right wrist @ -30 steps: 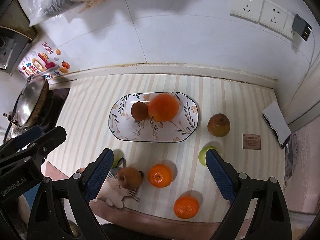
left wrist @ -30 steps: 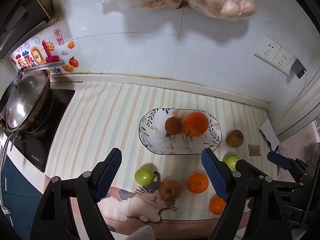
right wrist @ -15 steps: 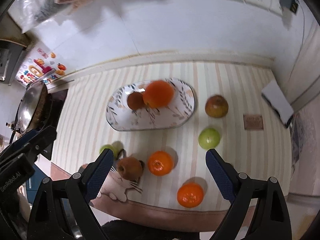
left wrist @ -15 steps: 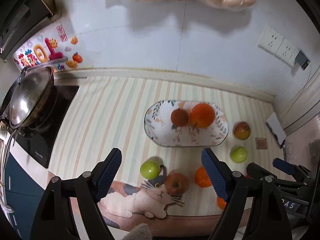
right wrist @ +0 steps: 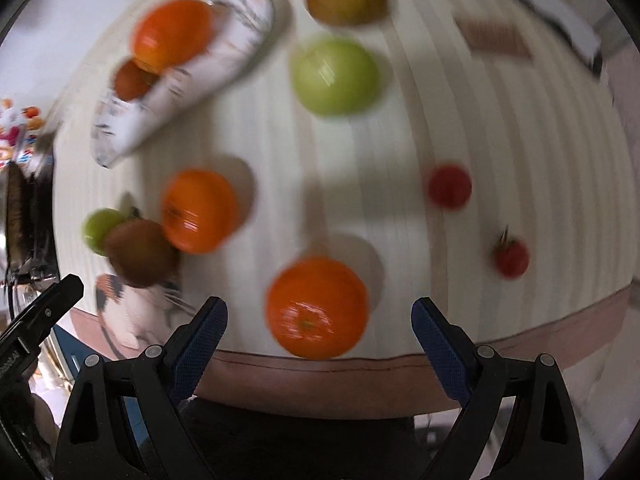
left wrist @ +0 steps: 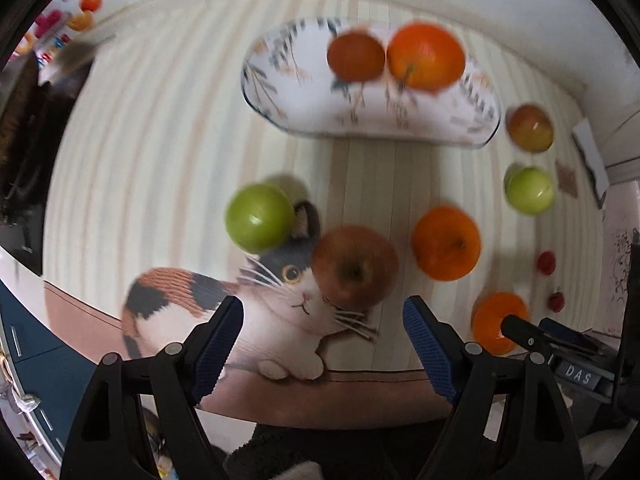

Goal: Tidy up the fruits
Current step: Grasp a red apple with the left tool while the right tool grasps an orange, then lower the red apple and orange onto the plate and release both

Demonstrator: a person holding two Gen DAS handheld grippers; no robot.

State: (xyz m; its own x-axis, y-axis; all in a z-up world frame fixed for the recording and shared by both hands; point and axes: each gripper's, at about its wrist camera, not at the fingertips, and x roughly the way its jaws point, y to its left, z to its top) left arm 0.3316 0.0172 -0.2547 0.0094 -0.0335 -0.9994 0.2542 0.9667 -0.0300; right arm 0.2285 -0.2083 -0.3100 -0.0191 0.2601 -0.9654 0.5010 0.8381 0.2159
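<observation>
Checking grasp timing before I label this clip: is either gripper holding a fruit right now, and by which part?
Nothing is held. The left gripper is open above the brown apple; the right gripper is open around the near orange, not touching it.

A striped mat [left wrist: 168,128] with a calico cat print [left wrist: 224,304] covers the counter; a small brown card [right wrist: 494,38] lies far right, colourful wall stickers [left wrist: 60,28] far left

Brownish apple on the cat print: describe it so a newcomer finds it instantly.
Start at the striped mat and find the printed calico cat at its near edge. The brownish apple sits on the cat's face. A green apple lies to its left and an orange to its right; it alone is dull brown-red.
</observation>
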